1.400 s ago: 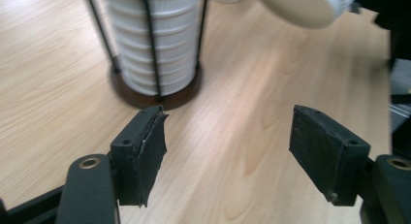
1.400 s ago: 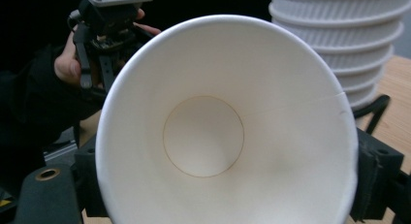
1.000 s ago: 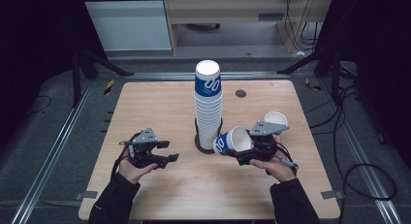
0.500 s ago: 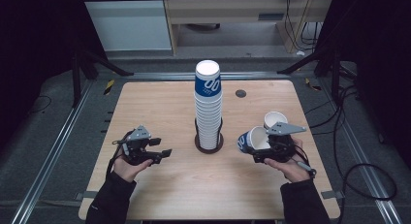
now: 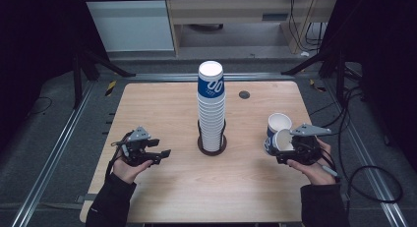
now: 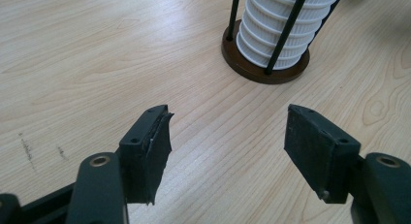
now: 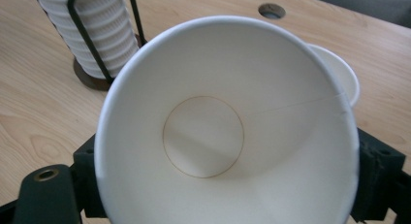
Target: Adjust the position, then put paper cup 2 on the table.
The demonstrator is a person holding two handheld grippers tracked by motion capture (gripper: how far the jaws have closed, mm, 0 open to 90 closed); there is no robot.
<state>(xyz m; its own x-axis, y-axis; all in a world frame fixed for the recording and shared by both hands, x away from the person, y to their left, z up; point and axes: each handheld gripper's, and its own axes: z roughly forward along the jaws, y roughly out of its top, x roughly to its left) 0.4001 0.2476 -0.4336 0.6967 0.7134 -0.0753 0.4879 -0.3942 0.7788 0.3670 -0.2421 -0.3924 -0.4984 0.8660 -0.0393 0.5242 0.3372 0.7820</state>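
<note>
R tongs (image 5: 281, 149) pinching a paper cup (image 5: 281, 141) by its sides, cup lying over, mouth toward the camera riding on them. Held over R side of counter (image 5: 162, 104), just beside an upright cup (image 5: 278, 124), well apart from the cup stack (image 5: 211, 106) in its rack (image 5: 212, 144) at centre. L tongs (image 5: 162, 154) spread, empty, low over counter L of stack. Judgement: step = set the cup down. Tip: turn it upright first, lower till base sits flat, clear of neighbour, then let go
</note>
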